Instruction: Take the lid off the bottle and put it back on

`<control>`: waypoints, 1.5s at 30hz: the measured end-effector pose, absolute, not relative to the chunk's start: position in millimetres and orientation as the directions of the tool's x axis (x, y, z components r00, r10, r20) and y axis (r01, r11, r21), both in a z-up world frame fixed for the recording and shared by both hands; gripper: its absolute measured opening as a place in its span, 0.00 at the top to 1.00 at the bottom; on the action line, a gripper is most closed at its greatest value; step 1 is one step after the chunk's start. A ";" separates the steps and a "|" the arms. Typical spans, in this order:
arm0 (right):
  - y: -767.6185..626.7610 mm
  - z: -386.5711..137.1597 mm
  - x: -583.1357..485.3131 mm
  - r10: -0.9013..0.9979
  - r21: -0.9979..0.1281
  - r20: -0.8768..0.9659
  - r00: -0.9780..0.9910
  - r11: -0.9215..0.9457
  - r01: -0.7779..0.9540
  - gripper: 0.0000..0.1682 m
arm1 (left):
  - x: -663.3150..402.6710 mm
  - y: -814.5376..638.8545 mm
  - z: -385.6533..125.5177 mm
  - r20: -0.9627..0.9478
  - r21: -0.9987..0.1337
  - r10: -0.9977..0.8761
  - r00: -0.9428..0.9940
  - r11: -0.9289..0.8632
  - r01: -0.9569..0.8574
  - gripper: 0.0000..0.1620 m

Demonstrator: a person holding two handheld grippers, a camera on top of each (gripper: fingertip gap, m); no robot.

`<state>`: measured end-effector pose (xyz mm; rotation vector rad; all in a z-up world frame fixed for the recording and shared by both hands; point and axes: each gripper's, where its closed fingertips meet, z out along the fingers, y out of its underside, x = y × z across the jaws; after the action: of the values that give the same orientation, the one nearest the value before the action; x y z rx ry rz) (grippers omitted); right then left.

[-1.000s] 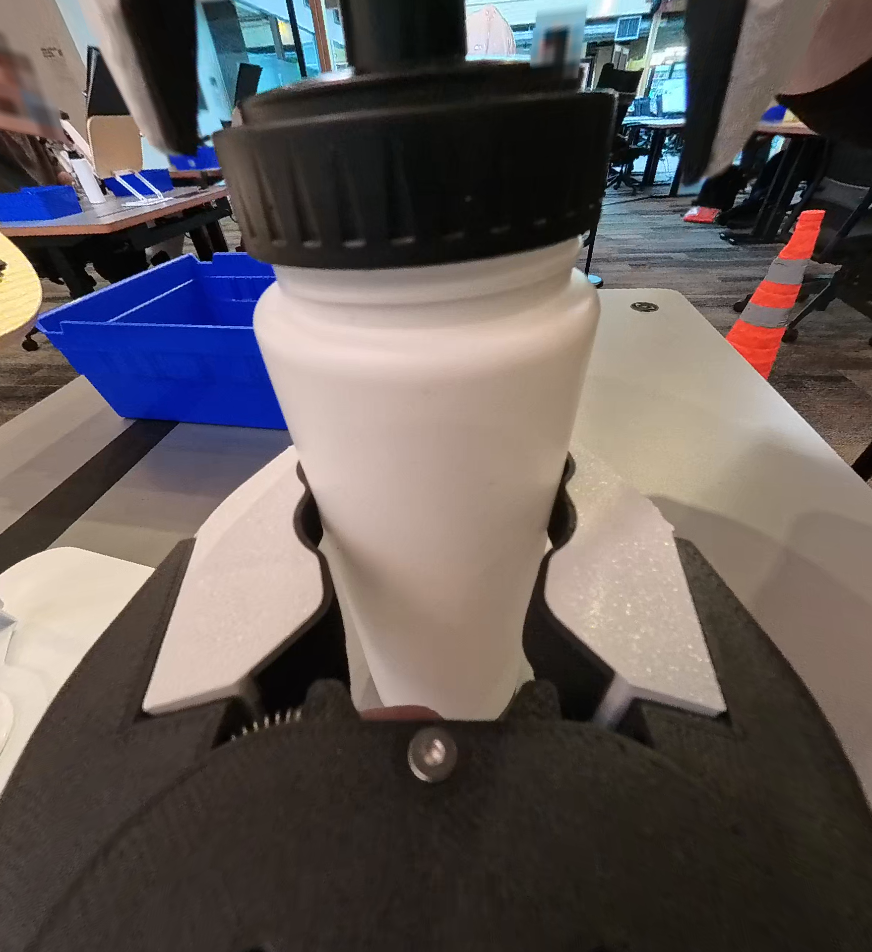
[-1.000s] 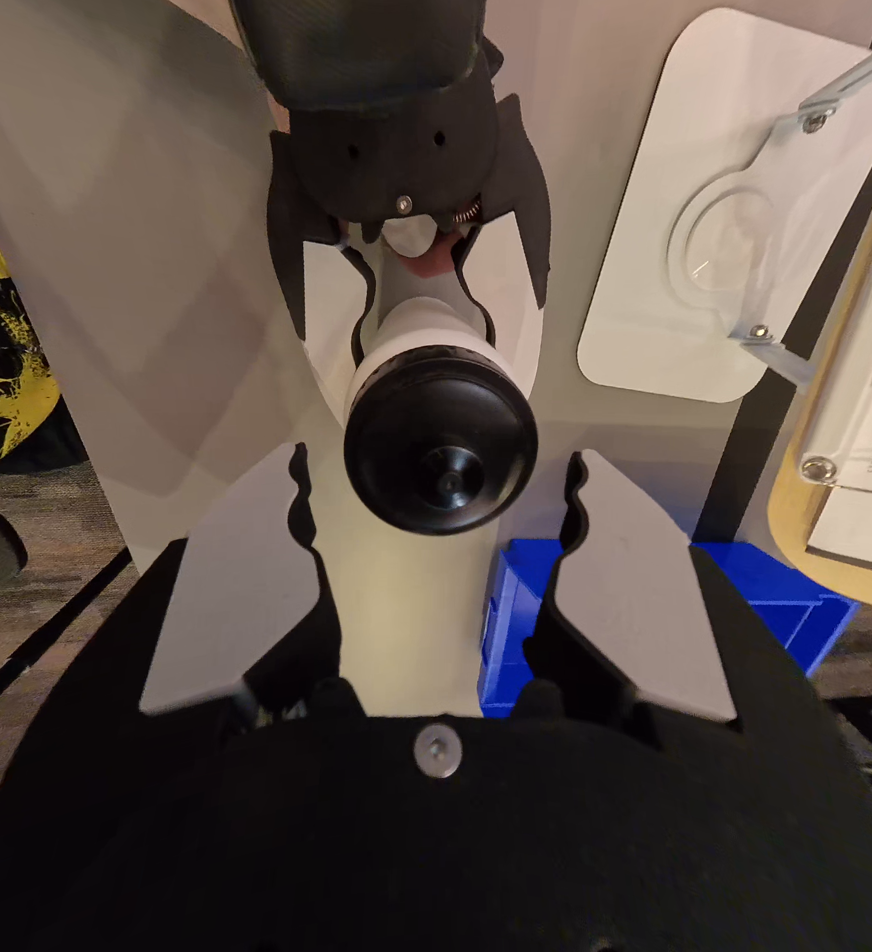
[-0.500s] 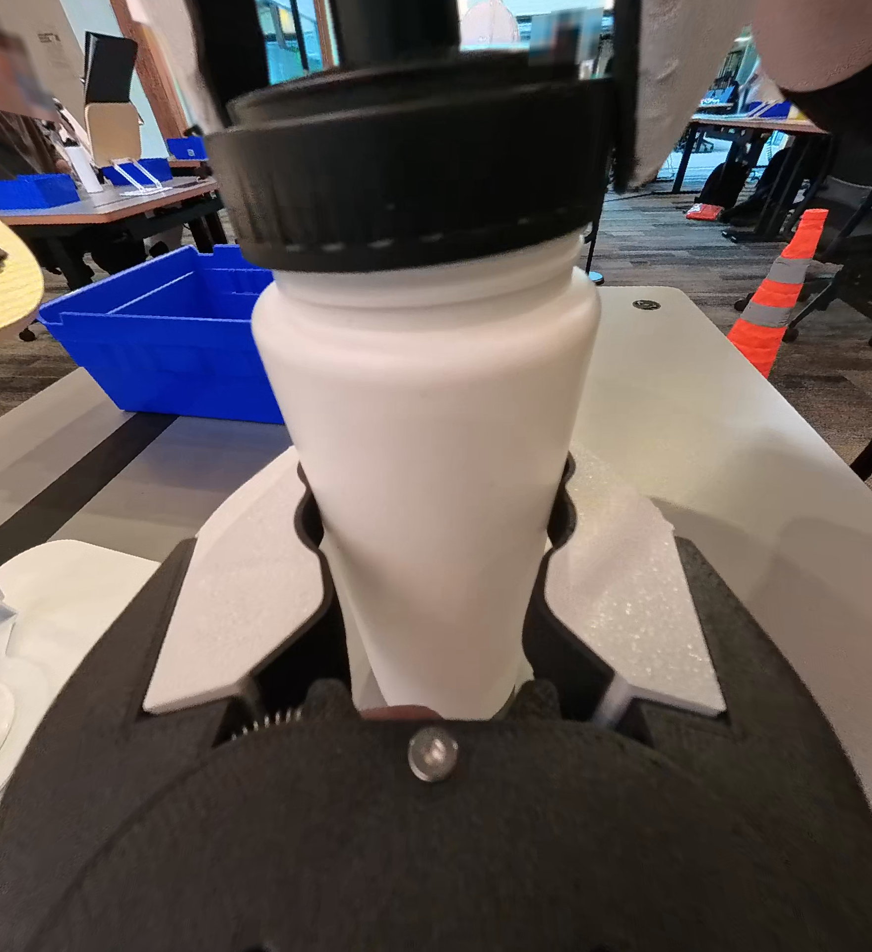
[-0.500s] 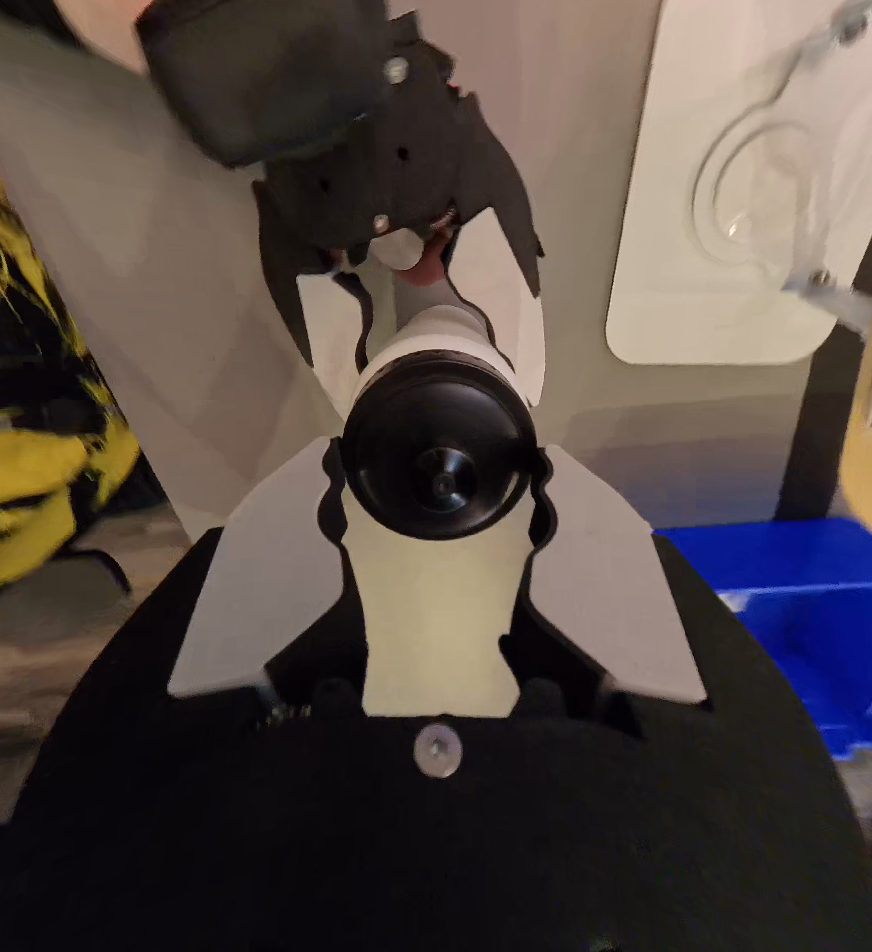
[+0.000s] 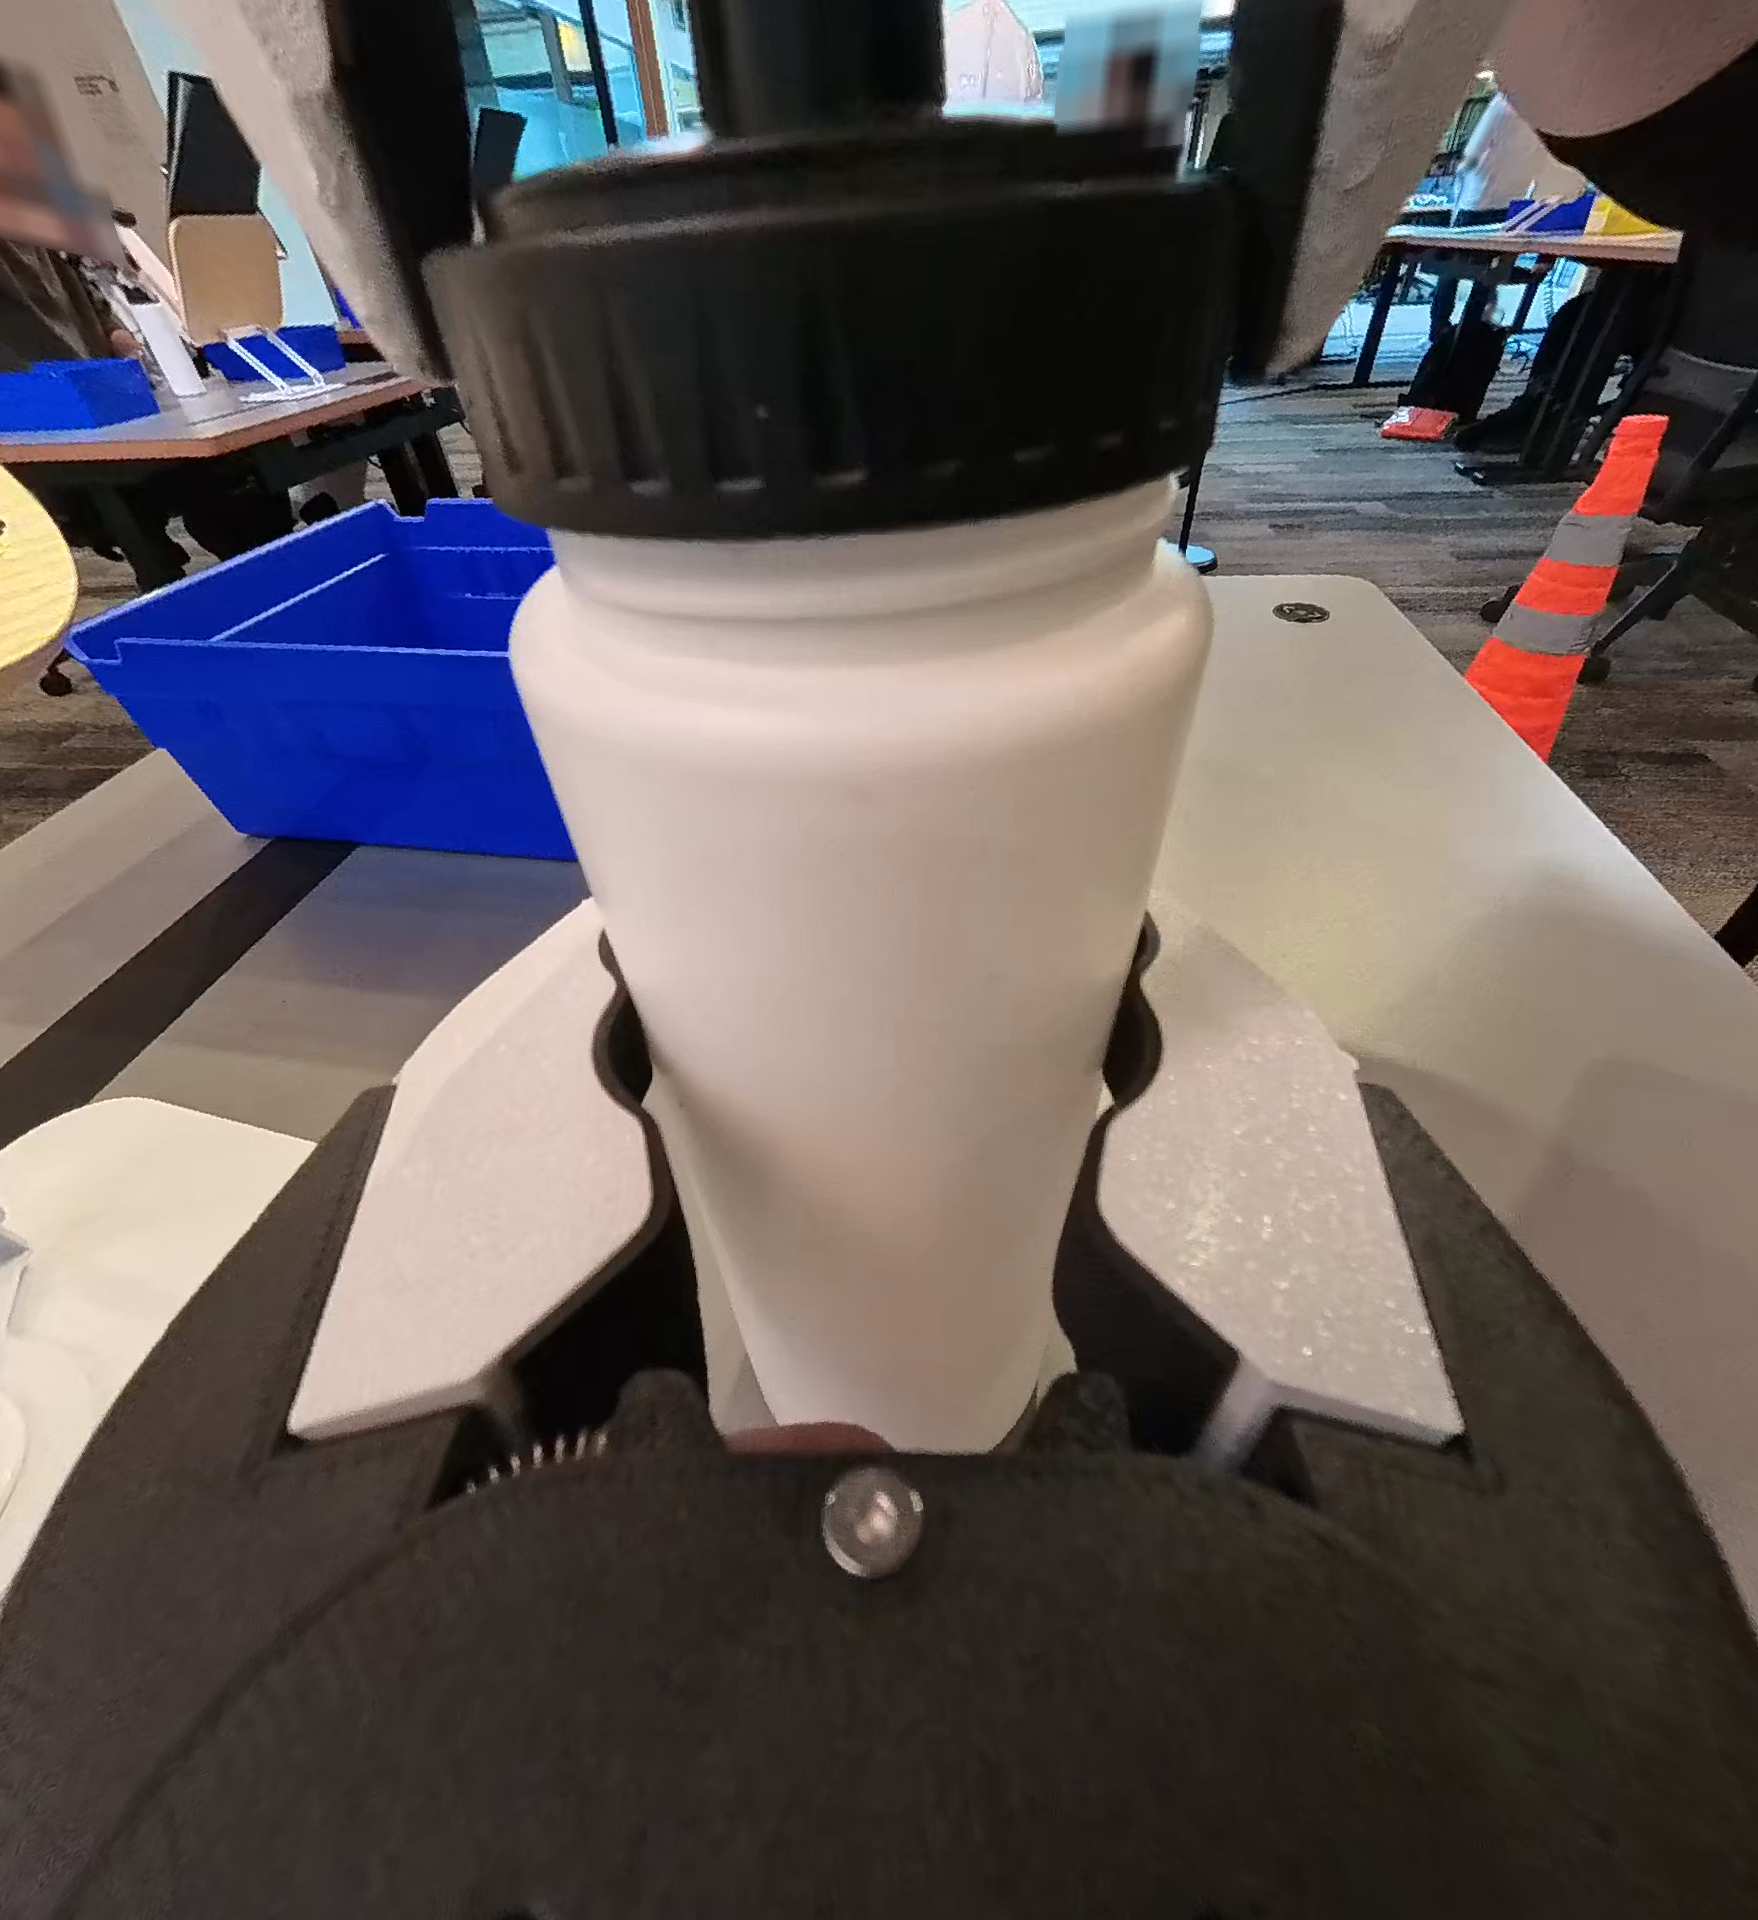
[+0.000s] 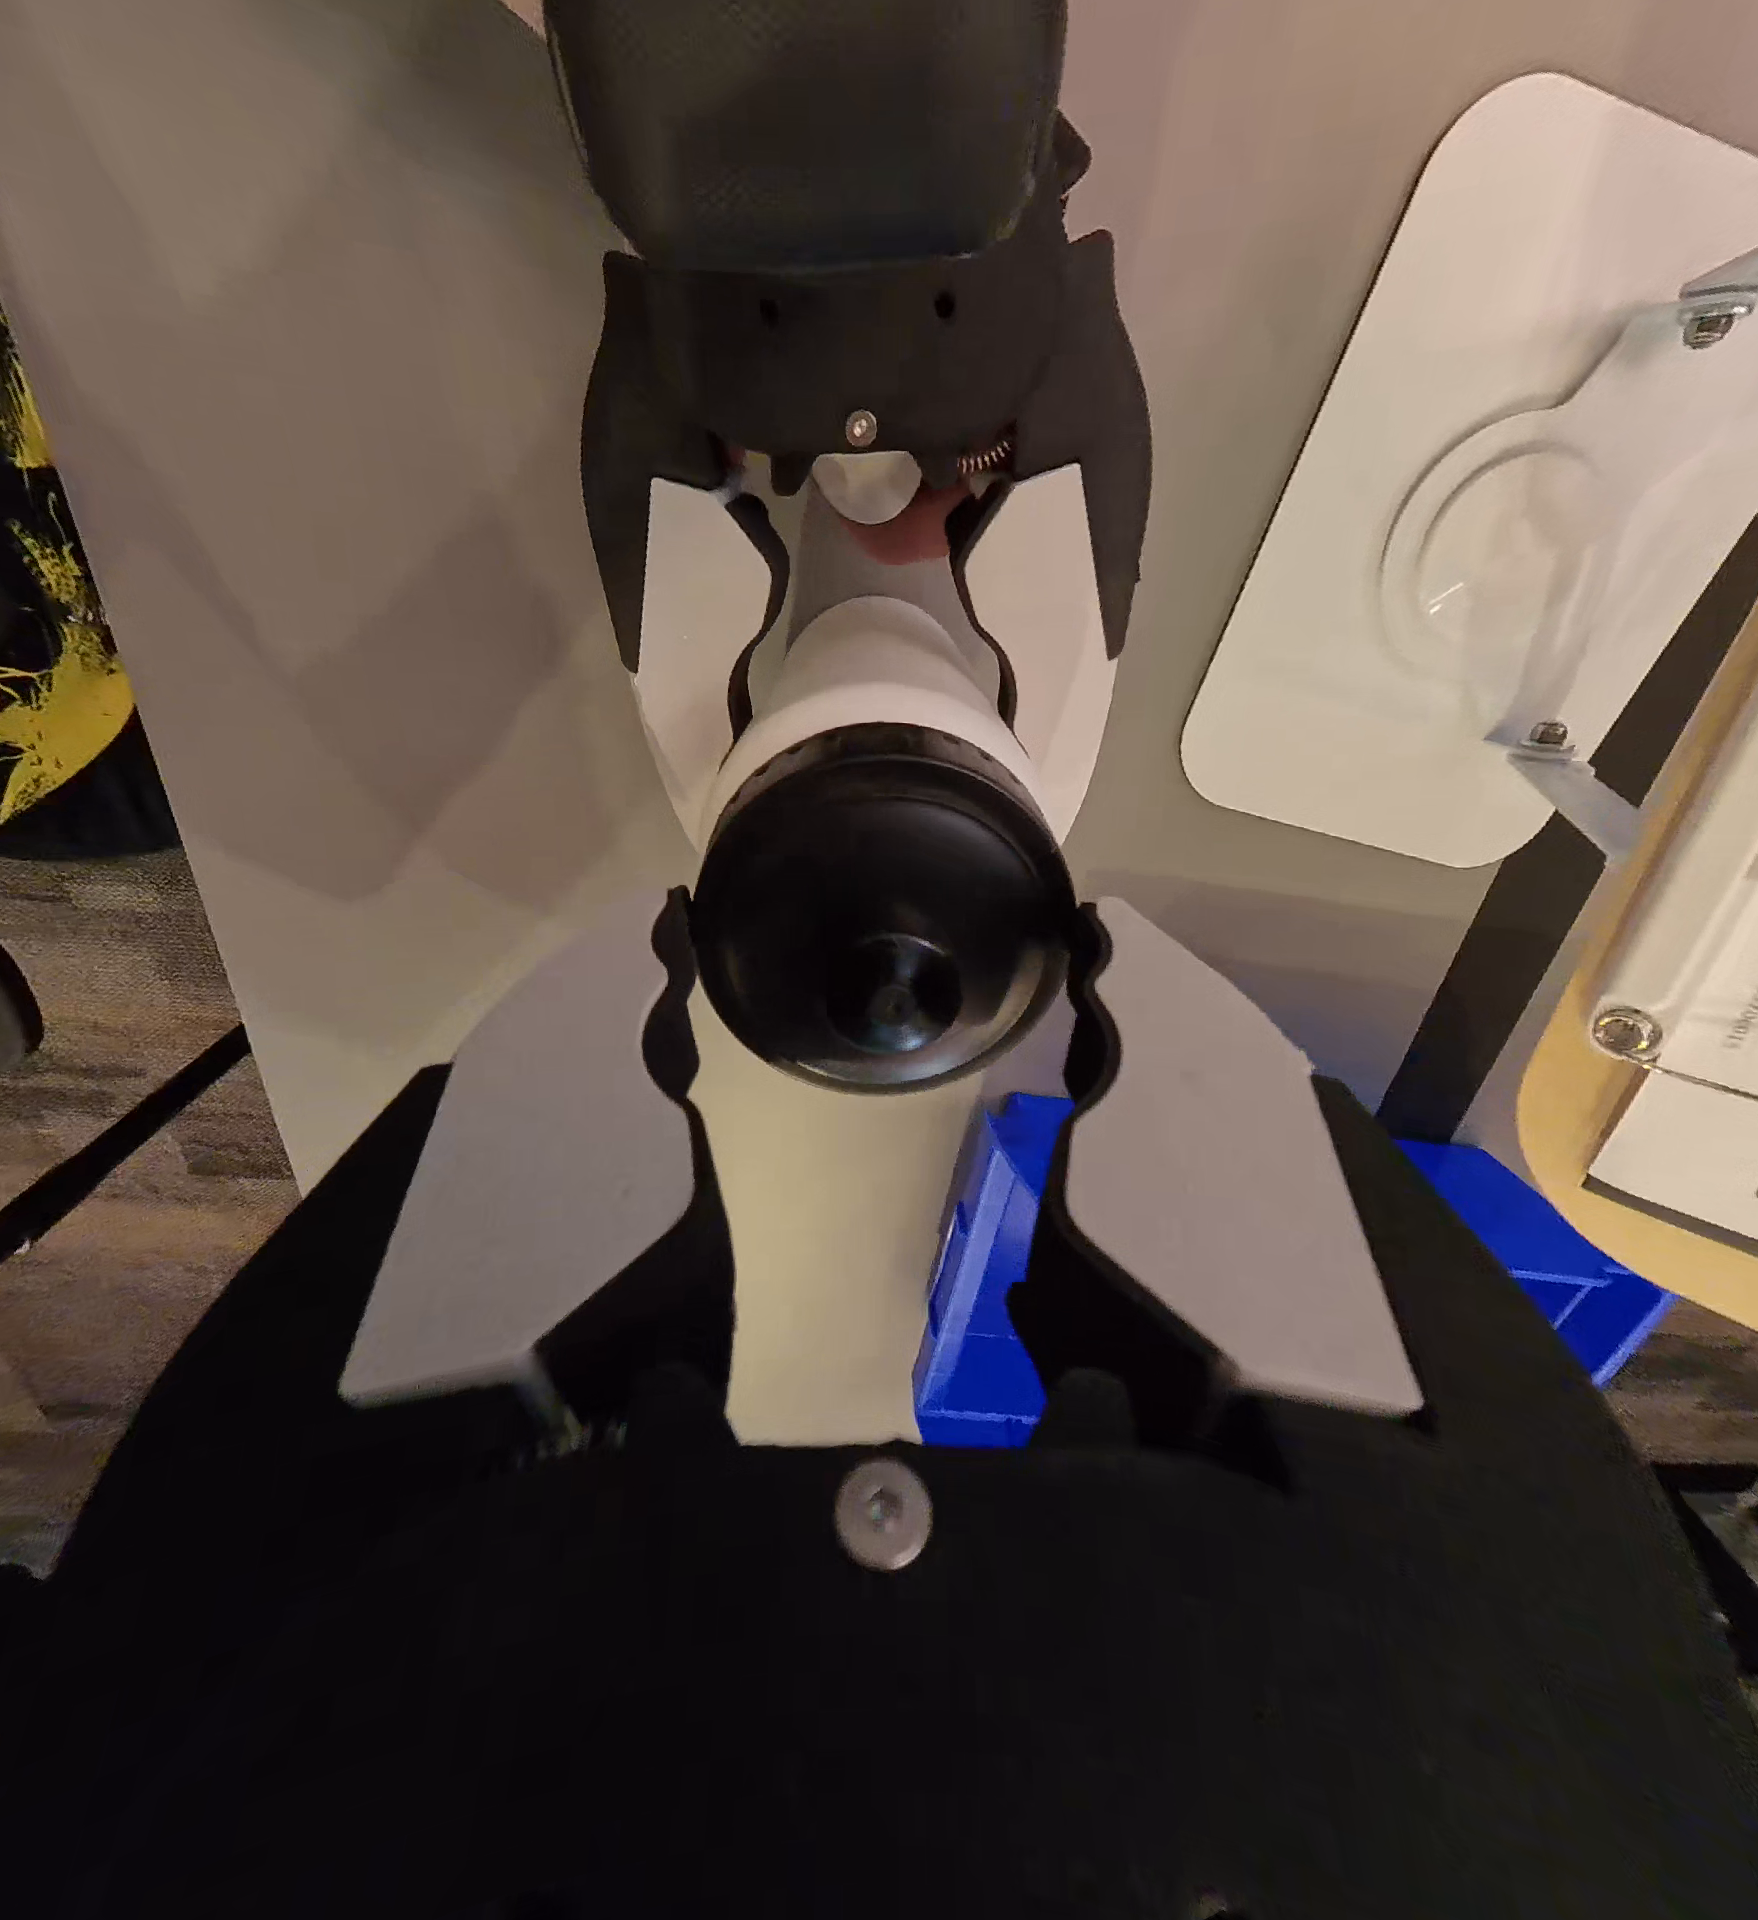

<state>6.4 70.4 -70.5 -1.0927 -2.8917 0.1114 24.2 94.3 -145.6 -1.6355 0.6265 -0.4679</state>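
The white bottle is held upright above the pale table, clamped low on its body by the left gripper, whose jaws are pressed against both sides of it. The black ribbed lid sits on the bottle's neck, and a strip of white neck shows under its rim — slightly more than half a second ago, though motion blur makes it hard to say whether the lid has been loosened. From above, the right gripper is seen with its jaws closed in on the lid, one finger at each side of the rim; a second ago these jaws stood wide apart and short of the lid, and half a second ago they had just reached it. The right gripper has also been turned back from the twisted pose of half a second ago, so the left gripper and bottle now lie straight ahead. A blue bin stands on the far left of the table, an orange cone on the floor at far right, and a white plate with a clear holder lies just beside the bottle — all unmoved.
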 end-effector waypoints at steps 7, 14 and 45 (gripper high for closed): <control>70.3 -70.4 6.4 0.886 -0.085 -0.027 -0.463 0.460 0.884 0.58 | 25.0 94.3 -145.5 -0.048 -0.986 -0.638 0.768 -0.090 -0.137 0.46; 74.7 -69.5 9.2 0.749 -0.066 0.032 -0.661 0.662 0.747 0.49 | 25.0 94.4 -145.5 -0.046 -0.987 -0.638 0.769 -0.091 -0.135 0.46; 73.7 -69.9 10.8 0.780 -0.038 0.039 -0.625 0.626 0.779 0.59 | 25.5 94.4 -145.5 -0.044 -0.987 -0.638 0.769 -0.091 -0.132 0.46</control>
<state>10.8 73.7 -69.9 -1.3370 -2.7860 0.0264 25.5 94.4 -145.5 -1.6331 0.6244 -0.4723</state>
